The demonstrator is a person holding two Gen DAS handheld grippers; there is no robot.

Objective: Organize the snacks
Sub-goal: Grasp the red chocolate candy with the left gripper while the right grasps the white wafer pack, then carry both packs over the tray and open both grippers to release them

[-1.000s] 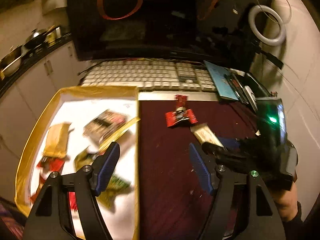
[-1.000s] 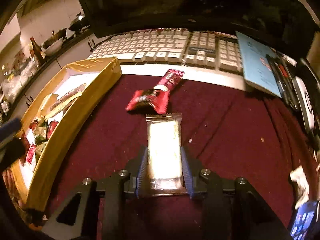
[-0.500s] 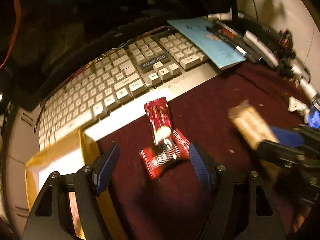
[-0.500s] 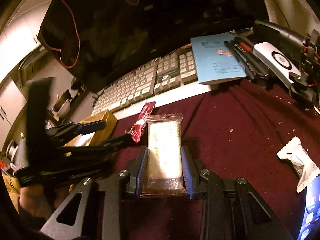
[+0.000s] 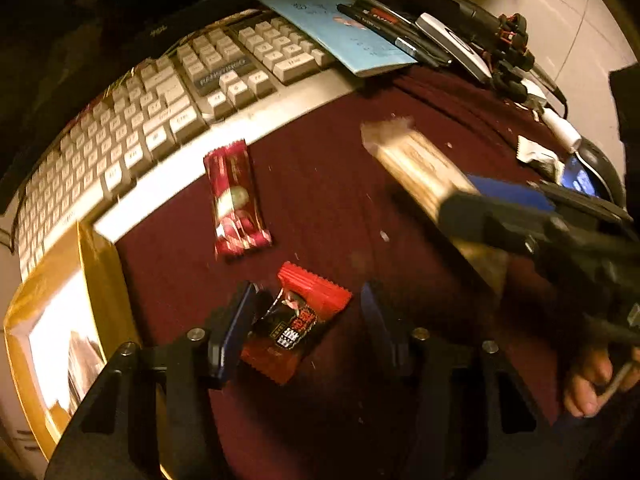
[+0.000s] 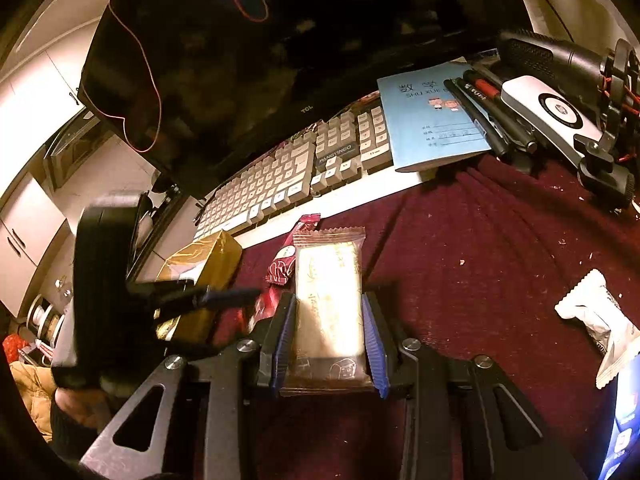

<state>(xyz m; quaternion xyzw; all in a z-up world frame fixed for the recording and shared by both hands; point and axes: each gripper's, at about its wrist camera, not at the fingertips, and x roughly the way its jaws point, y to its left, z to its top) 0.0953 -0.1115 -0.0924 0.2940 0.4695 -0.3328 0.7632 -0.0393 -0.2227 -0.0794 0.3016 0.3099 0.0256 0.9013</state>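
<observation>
- Our left gripper (image 5: 304, 320) has its jaws spread wide around a red-and-black snack packet (image 5: 294, 326) lying on the maroon cloth (image 5: 328, 200) that covers the surface; the left blue pad touches or nearly touches the packet's edge, while the right pad stands clear of it, so nothing is gripped.
- Just beyond that packet, a dark-red snack bar (image 5: 236, 200) lies flat on the cloth, near the front edge of the keyboard (image 5: 168, 112).
- Our right gripper (image 6: 329, 336) has its jaws closed tight on a tan wafer packet (image 6: 329, 300), both blue pads pressed against its long sides; in the left wrist view the packet appears lifted off the cloth, though blur makes this uncertain.
- To the left sits the gold-sided box (image 5: 102, 280), with a white inside and a few wrapped snacks in it, too blurred for us to name.
- A white snack packet (image 6: 600, 316) lies on the cloth well to the right, next to a lit phone screen (image 6: 622, 432) at the frame edge.
- Behind the keyboard's right end we see a blue notebook (image 6: 430, 120) with dark pens (image 6: 486, 116) resting along its right side, and a dark monitor (image 6: 240, 80) stands at the back.
</observation>
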